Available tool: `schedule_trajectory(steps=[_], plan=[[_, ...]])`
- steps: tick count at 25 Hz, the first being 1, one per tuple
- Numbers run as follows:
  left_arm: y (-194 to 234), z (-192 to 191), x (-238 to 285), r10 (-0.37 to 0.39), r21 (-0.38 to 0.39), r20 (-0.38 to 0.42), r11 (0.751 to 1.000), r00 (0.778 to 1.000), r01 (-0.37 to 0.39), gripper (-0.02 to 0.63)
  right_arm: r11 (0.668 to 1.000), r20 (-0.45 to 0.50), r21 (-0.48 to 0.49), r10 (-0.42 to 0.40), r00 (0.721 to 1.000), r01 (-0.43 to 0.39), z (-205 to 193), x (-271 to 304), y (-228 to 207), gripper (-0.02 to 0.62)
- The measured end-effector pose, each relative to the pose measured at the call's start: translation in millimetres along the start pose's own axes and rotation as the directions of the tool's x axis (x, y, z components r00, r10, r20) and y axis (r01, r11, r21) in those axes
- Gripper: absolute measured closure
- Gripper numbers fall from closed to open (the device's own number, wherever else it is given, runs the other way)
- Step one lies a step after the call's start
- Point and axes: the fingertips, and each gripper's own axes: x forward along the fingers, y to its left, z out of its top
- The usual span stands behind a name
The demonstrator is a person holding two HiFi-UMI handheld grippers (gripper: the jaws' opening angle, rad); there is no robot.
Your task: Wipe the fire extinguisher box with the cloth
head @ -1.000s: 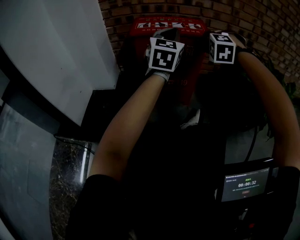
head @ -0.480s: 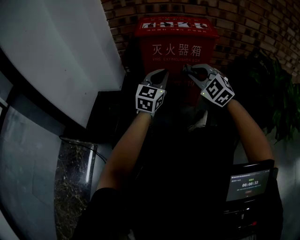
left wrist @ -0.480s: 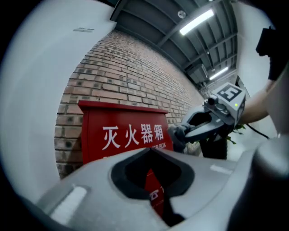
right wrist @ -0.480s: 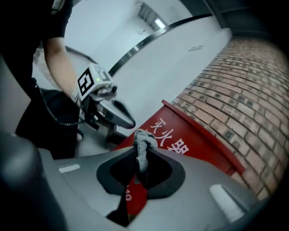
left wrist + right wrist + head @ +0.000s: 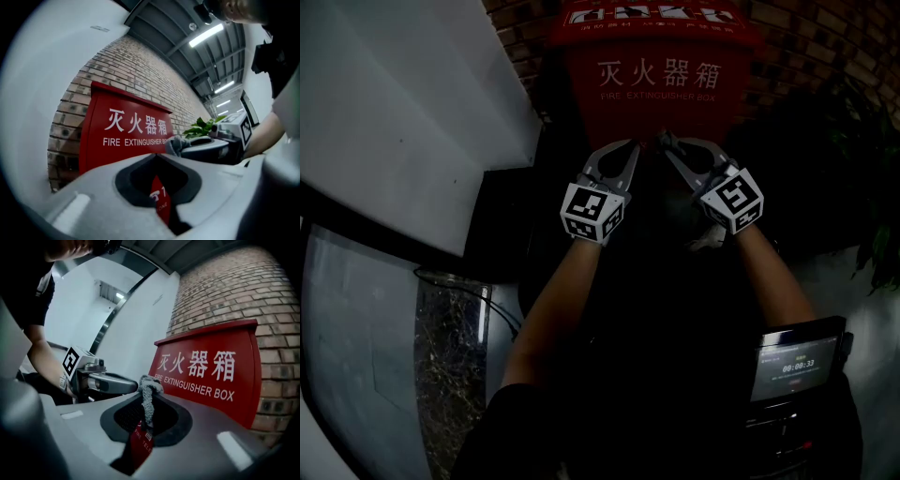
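— What is standing out, starting with the big things?

— The brick wall (image 5: 806, 42) is sitting behind everything, and the red fire extinguisher box (image 5: 661, 70) is standing against it, lettered front facing the person. A second ago both arms were reaching up toward the box's top. Now they are hanging lower, and the whole lettered front is showing above them.

— So the tongs are coming down the front?

— Yes. The left tongs (image 5: 628, 148) and right tongs (image 5: 667, 142) are pointing at the lower edge of the front, tips near each other.

— What are they holding?

— The left tongs are pressed together with nothing between them. The right tongs are pinching the grey cloth (image 5: 149, 391), which is bunching up past the tips.

— Is the cloth touching the box?

— I cannot tell; it is looking very close to the red face.

— What does that mean for the wiping?

— I am judging that a downward pass over the front is finishing. The sides and lid are probably still waiting.
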Motion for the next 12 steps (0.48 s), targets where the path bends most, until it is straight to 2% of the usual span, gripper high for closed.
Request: schedule_trajectory(steps=[5,8,12], plan=[[-7,-34,5,-0.076,0.002,-0.027,0.997,0.997,0.076,0.604,0.997,0.052,0.080,-0.028,0.998,0.024,-28,-3,-2,0.552],[-10,-51,1,-0.099,-0.029,-0.025,0.995,0.995,0.098,0.604,0.993,0.063,0.116,-0.025,0.998,0.018,-46,-7,4,0.551],[-13,-64,-3,-0.122,-0.033,-0.024,0.992,0.992,0.121,0.604,0.990,0.058,0.141,-0.003,0.998,-0.005,-58,-6,15,0.551]])
